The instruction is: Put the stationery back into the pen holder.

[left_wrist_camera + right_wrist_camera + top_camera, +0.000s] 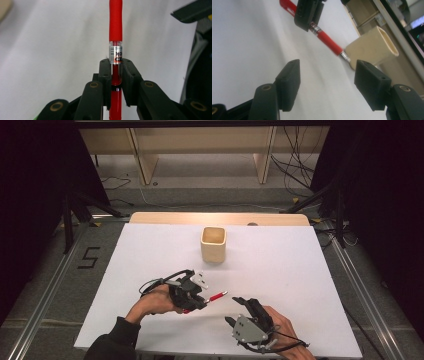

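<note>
So the left hand-held gripper (192, 296) is clamped on the red pen (115, 37), whose long axis points at the right hand-held gripper (325, 85). That one's jaws gape empty, just beside the tip. The cup (213, 244) sits farther back on the desk (300, 270).

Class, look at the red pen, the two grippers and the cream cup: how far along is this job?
Done: the red pen is off the white table, clamped in the left gripper. In hand: that gripper holds it roughly level, tip towards the cup; the right gripper stands open with nothing between its jaws. Left, probably: carrying the pen to the cream cup, which looks empty.
</note>
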The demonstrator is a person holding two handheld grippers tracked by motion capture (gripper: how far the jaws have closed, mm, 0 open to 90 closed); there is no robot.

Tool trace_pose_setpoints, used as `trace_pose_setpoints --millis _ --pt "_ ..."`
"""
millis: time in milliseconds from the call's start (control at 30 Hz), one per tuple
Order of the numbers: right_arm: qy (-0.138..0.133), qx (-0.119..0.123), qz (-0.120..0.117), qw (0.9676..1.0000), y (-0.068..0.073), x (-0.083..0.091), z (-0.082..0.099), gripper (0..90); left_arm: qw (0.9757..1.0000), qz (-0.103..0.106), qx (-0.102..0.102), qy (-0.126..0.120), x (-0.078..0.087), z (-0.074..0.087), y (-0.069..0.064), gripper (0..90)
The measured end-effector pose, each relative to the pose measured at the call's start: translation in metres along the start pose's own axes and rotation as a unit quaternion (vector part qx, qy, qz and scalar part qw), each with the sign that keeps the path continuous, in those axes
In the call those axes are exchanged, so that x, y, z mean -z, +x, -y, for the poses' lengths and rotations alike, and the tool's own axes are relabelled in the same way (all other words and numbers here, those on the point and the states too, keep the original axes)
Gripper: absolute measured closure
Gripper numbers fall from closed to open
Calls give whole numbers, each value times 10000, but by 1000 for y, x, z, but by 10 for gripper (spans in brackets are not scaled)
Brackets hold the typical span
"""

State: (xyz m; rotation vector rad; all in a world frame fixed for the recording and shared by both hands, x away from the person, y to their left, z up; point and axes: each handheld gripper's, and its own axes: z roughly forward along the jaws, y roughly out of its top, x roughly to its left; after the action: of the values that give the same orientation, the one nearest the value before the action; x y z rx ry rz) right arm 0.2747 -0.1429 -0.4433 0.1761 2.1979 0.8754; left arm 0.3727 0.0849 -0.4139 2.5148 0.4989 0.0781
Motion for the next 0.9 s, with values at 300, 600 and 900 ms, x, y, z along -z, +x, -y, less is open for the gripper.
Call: trace_pose_setpoints --millis 300,600,900 --pt "-371 -1801 -540 9815 -20 0 17 353 9938 -449 671 -764 6 6 10 789" --pt "-574 -2923 -745 9517 -31 3 33 332 9766 -848 1298 -1490 9 12 20 789" --pt "-698 -3425 -617 9349 -37 7 44 307 9614 -1129 1631 -1906 11 14 27 787"
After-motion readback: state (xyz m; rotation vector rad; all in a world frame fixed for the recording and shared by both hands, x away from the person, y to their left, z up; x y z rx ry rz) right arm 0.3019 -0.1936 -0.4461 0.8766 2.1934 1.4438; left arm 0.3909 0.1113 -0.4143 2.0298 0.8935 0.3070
